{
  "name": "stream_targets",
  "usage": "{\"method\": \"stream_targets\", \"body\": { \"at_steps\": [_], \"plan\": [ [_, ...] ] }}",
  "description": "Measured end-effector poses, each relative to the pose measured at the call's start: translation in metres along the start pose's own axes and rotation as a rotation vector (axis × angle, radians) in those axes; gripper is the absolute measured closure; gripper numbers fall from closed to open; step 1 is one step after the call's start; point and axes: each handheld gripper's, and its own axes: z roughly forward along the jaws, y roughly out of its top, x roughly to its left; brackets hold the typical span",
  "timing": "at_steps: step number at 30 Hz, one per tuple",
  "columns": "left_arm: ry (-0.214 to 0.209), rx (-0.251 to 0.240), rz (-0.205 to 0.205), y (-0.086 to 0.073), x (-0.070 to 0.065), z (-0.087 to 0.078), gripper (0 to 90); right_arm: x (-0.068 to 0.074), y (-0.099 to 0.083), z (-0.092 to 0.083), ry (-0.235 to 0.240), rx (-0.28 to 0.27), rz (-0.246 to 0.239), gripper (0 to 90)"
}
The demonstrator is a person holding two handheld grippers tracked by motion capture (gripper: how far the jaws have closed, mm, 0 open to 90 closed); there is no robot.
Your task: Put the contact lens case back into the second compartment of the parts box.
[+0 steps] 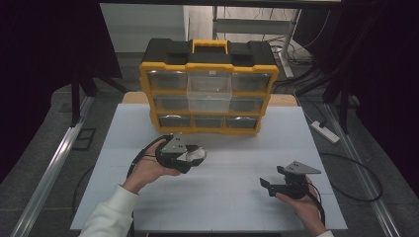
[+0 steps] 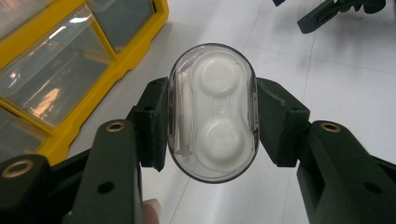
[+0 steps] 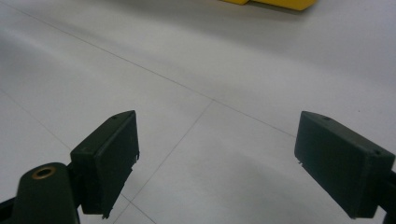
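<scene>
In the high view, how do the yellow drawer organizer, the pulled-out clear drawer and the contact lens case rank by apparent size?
1. Yellow drawer organizer, by far the largest.
2. Pulled-out clear drawer, middle column.
3. Contact lens case, held between the left gripper jaws; it sits nearer the camera yet looks smallest.

- white table (image 1: pixel 247 197) on grey carpet floor (image 1: pixel 44 148)
- dark curtains (image 1: pixel 44 44) both sides
- metal rail (image 1: pixel 49 168) left
- white power strip (image 1: pixel 324 132), cables right
- metal shelf frame (image 1: pixel 257 24) behind

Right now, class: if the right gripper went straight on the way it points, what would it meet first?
Probably the bare white table: the open right gripper points low across it. The yellow organizer stands beyond.
</scene>
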Motion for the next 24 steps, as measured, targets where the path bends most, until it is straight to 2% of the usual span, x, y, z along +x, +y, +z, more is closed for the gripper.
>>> {"method": "stream_targets", "body": {
  "at_steps": [4, 10, 17, 24],
  "plan": [
    [0.011, -0.027, -0.012, 0.002, 0.001, -0.003, 49.3, 0.000, 0.000, 0.000, -0.001, 0.001, 0.001, 13.3],
    [0.020, -0.035, -0.010, 0.004, 0.000, -0.004, 49.3, 0.000, 0.000, 0.000, -0.002, 0.001, -0.002, 13.3],
    [0.038, -0.060, -0.037, 0.005, 0.001, -0.008, 49.3, 0.000, 0.000, 0.000, -0.004, 0.004, -0.004, 13.2],
    [0.052, -0.086, -0.045, 0.007, 0.001, -0.012, 49.3, 0.000, 0.000, 0.000, -0.002, 0.001, -0.002, 13.3]
  ]
}}
